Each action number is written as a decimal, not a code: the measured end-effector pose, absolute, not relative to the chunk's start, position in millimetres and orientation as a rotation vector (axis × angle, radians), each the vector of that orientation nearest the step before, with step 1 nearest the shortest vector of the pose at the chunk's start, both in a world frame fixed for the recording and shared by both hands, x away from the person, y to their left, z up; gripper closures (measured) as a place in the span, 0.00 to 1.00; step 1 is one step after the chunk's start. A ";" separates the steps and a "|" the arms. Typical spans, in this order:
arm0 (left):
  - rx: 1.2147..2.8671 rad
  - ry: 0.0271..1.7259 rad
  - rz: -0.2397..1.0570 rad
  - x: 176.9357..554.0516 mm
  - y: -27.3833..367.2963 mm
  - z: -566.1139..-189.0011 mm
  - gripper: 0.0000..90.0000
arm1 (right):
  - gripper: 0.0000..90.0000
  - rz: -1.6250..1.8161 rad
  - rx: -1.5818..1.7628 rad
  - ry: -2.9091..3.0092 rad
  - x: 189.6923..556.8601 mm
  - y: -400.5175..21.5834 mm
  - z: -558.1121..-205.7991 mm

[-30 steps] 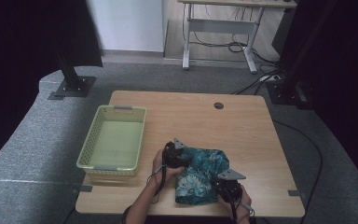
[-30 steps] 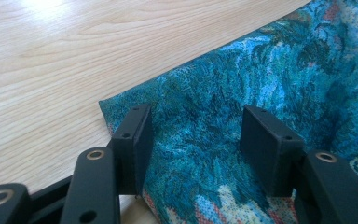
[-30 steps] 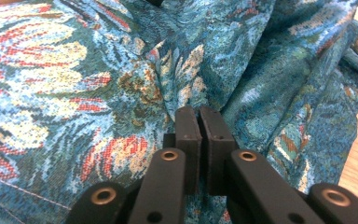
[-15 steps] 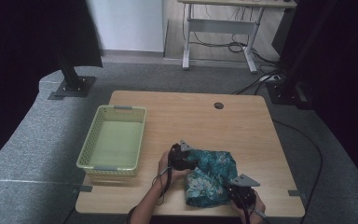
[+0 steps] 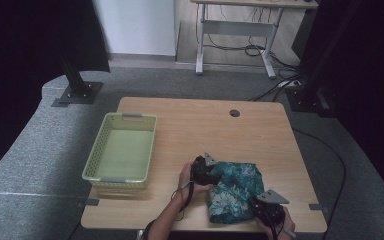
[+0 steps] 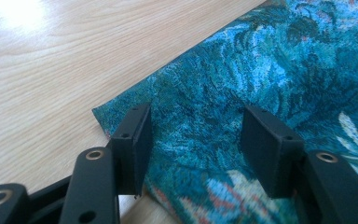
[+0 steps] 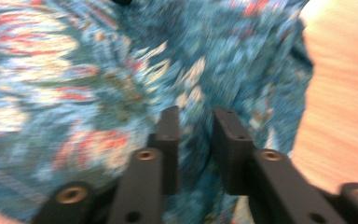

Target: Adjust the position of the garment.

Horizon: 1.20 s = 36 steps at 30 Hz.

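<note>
A teal floral cloth (image 5: 235, 187) lies bunched on the wooden table (image 5: 180, 125) near its front right. My left gripper (image 5: 211, 172) is at the cloth's left edge. In the left gripper view it (image 6: 196, 112) stands open wide over a corner of the cloth (image 6: 261, 60), with flat fabric between the pads and no grip on it. My right gripper (image 5: 255, 204) is at the cloth's front right. Its jaws (image 7: 196, 112) have just been opening. They stand a narrow gap apart over the blurred cloth (image 7: 74, 70), with fabric in the gap but not pinched.
An empty pale green basket (image 5: 95, 160) stands on the left side of the table. A round cable hole (image 5: 234, 113) sits near the far edge. The table's front edge runs just below both hands. Beyond the table are grey carpet, a black stand base (image 5: 77, 92) and another desk (image 5: 235, 30).
Both hands moved to the right and the cloth shifted right with them. The right gripper also dropped toward the front edge.
</note>
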<state>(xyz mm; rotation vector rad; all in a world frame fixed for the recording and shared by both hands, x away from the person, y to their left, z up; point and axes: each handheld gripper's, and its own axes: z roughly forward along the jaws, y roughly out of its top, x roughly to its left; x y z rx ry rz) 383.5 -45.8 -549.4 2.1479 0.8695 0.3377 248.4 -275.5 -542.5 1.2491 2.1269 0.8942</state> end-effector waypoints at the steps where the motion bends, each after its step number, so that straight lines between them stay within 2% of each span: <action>1: 2.148 0.869 0.338 383.9 -47.2 -549.5 0.48 | 0.72 0.901 1.249 2.115 248.0 -275.7 -540.7; 9: 2.151 0.850 0.342 383.5 -57.7 -550.2 0.48 | 0.62 0.980 1.190 2.101 244.0 -272.3 -530.7; 16: 2.164 0.825 0.337 381.2 -64.7 -550.1 0.48 | 0.54 0.975 1.187 2.169 245.7 -267.7 -541.0; 36: 2.184 0.795 0.332 378.0 -83.3 -549.8 0.47 | 0.51 0.976 1.286 2.168 248.7 -293.0 -553.2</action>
